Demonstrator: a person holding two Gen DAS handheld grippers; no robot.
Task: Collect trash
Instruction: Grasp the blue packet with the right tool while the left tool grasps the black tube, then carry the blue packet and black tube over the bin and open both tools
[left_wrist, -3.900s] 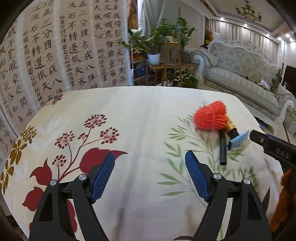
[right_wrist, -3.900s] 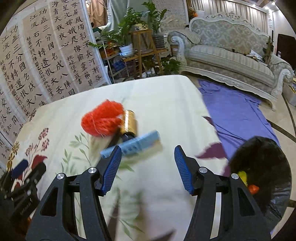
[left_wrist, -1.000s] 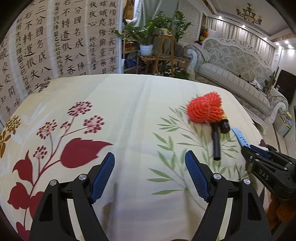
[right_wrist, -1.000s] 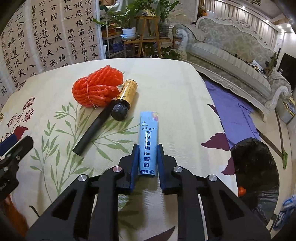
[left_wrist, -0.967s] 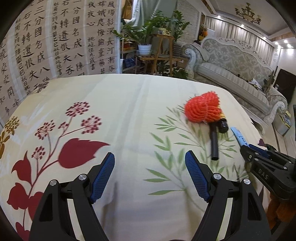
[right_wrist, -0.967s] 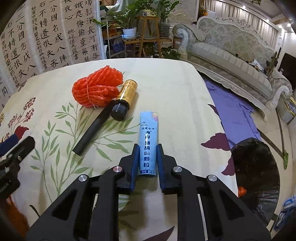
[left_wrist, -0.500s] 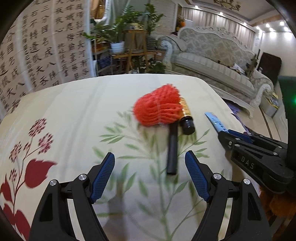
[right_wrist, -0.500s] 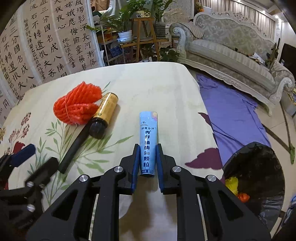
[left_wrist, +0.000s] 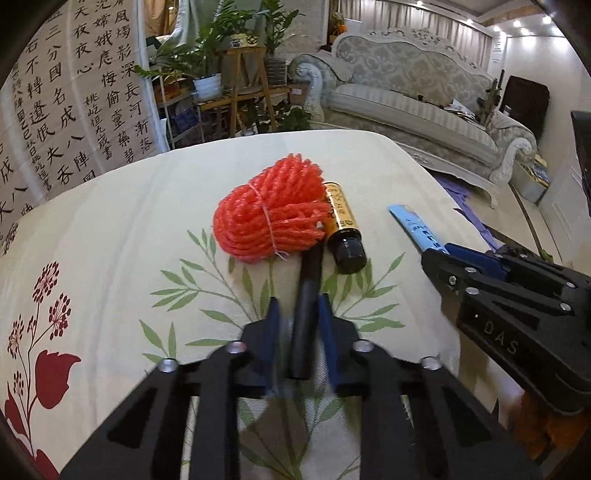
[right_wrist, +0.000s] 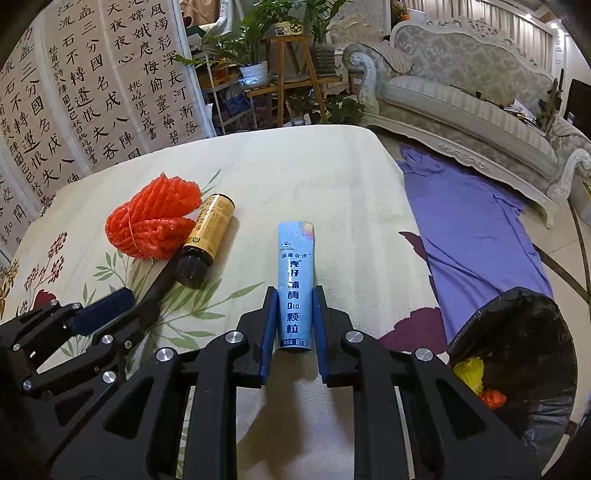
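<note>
With your left gripper (left_wrist: 297, 321) just closed on the slim black tube (left_wrist: 304, 310) on the floral tablecloth (left_wrist: 122, 221) and your right gripper (right_wrist: 293, 317) pinching the pale blue sachet (right_wrist: 295, 280), next carry both to the black-lined bin (right_wrist: 517, 354).

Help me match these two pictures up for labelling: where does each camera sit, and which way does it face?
Left wrist: on the left hand-held gripper, looking down along its fingers at the black stick they pinch; right hand-held gripper at right.
Right wrist: on the right hand-held gripper, facing the blue packet it grips; left one at left.
Shared: red net, brown bottle, sofa.
</note>
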